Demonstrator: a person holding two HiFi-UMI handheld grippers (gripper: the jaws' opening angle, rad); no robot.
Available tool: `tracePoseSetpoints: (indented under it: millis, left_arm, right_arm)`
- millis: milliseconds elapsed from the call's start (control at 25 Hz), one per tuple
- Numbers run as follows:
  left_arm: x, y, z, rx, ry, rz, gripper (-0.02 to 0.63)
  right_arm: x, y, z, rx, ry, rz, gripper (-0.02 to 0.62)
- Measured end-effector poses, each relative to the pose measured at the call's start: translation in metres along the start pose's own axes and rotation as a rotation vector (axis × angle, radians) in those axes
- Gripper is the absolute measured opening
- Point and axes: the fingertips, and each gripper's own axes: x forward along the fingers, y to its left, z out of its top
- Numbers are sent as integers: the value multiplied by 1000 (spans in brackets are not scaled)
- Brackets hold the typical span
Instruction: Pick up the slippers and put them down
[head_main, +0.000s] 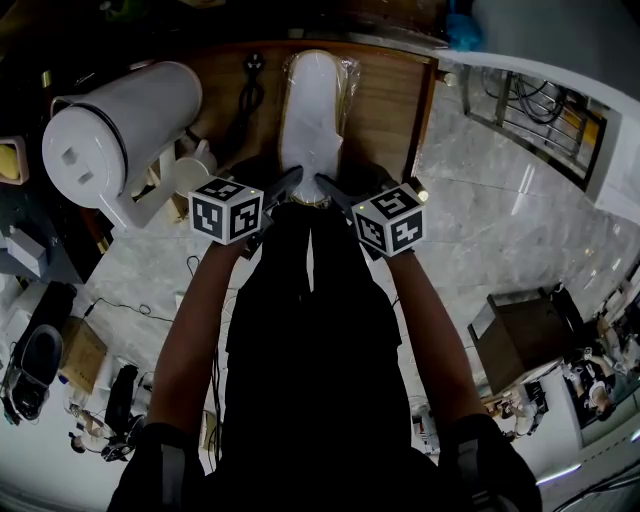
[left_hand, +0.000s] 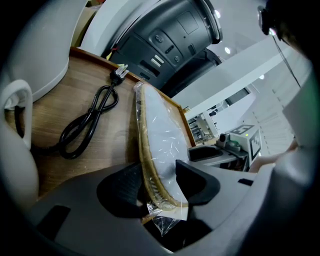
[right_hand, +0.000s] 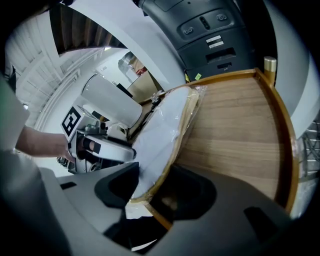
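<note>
Slippers (head_main: 313, 100), white, straw-rimmed, plastic-wrapped, lie lengthwise away from the wooden counter's (head_main: 385, 100) near edge; left gripper (head_main: 285, 188) and right gripper (head_main: 335, 192) each clamp the near end, side by side.

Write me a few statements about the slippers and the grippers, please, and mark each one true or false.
1. The slippers are wrapped in clear plastic. True.
2. A black cable lies on the table, left of the slippers in the head view. True.
3. Nothing stands between the fingers of the left gripper. False: the slippers' near end sits between them.
4. The slippers lie on the floor. False: they lie on the wooden table.
5. Only one gripper is at the slippers. False: the left gripper and the right gripper are both at their near end.
</note>
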Motion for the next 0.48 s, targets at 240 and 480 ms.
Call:
tracePoseSetpoints:
  millis: [240, 480]
  left_arm:
    - [-5, -3, 4, 7, -1, -8, 216]
    - [-8, -7, 9, 15, -9, -14, 216]
  right_arm:
    - [-4, 4, 4, 1, -12, -7, 209]
    - [-8, 6, 9, 0, -24, -12, 209]
